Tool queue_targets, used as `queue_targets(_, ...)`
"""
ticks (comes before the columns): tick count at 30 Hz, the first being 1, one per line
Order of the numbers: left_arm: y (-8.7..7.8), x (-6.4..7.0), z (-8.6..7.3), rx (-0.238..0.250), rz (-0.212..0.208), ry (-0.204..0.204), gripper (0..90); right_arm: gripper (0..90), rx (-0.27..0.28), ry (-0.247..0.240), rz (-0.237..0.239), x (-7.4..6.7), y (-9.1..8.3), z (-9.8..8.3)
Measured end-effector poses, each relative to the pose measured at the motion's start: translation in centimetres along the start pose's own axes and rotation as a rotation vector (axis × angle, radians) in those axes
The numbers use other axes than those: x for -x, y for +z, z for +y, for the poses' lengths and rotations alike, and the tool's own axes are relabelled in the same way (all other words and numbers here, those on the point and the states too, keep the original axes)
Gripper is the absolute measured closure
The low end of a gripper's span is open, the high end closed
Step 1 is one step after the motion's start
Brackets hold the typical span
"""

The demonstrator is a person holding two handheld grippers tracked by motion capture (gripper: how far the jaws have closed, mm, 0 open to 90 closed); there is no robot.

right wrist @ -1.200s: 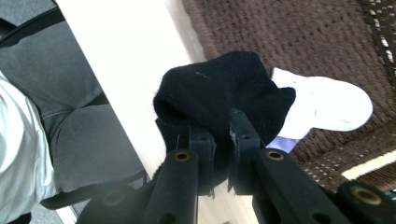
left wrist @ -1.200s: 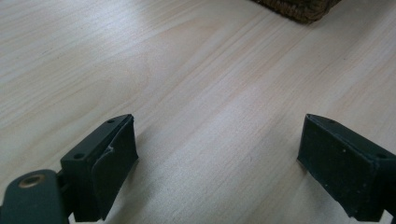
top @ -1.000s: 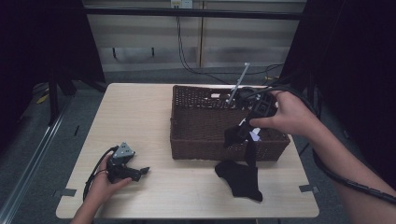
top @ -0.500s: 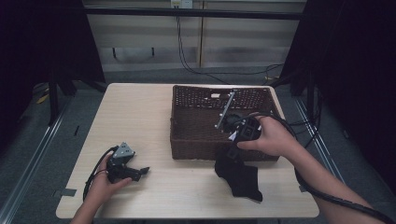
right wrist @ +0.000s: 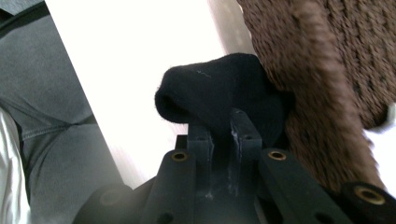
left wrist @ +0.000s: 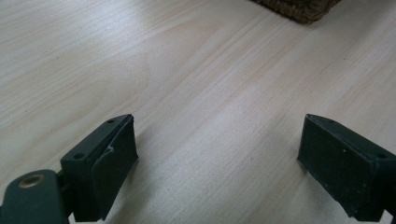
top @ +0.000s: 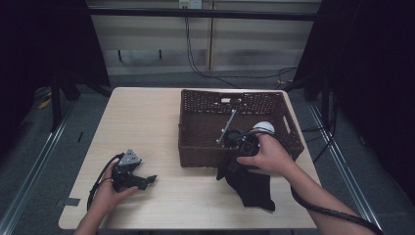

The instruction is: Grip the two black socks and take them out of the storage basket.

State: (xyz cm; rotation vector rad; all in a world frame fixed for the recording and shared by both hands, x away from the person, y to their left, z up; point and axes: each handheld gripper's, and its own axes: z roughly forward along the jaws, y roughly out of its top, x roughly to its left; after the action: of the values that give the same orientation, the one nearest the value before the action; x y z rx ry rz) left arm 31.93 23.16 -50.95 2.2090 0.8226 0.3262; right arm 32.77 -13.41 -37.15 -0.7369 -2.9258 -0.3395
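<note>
Right gripper lower, sock clamped

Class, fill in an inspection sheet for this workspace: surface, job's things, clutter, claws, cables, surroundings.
Surface: pale wooden table.
Job's things: black sock draped on the table against the brown wicker basket; a white item inside the basket.
Clutter: nothing seen.
Claws: right claw shut on the sock; left claw open, resting on the table.
Cables: one trails from each claw; more on the floor behind.
Surroundings: dark curtains, grey floor.

Blk grippers, brass screws, blk cables.
</note>
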Motion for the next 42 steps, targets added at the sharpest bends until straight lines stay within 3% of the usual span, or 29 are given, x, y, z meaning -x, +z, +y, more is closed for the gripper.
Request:
queue_targets(2,0.0,0.0,0.0,-0.002,-0.001,0.001,10.7,80.8,0.017,0.001,0.007,0.0,0.5,0.3)
queue_targets(13,0.0,0.0,0.0,-0.001,-0.001,-0.002,10.7,76.5,-0.012,-0.018,0.008,-0.3,2.9,1.5)
queue_targets(21,0.0,0.0,0.0,-0.001,0.000,-0.002,10.7,60.6,-0.025,-0.011,-0.005,-0.5,2.8,1.6)
queue_targets(32,0.0,0.0,0.0,0.000,-0.004,-0.005,10.7,37.2,0.003,0.023,-0.004,-0.8,1.9,-0.1)
queue_targets(34,0.0,-0.1,0.0,-0.007,-0.002,0.010,10.7,31.6,0.016,0.037,-0.014,-0.9,1.7,-0.6)
queue_targets(38,0.0,-0.1,0.0,-0.009,-0.003,0.010,10.7,26.5,0.034,0.056,-0.008,-1.0,1.3,-1.5)
queue_targets(42,0.0,-0.1,0.0,-0.009,-0.003,0.010,10.7,21.7,0.047,0.074,-0.039,-0.8,0.7,-3.1)
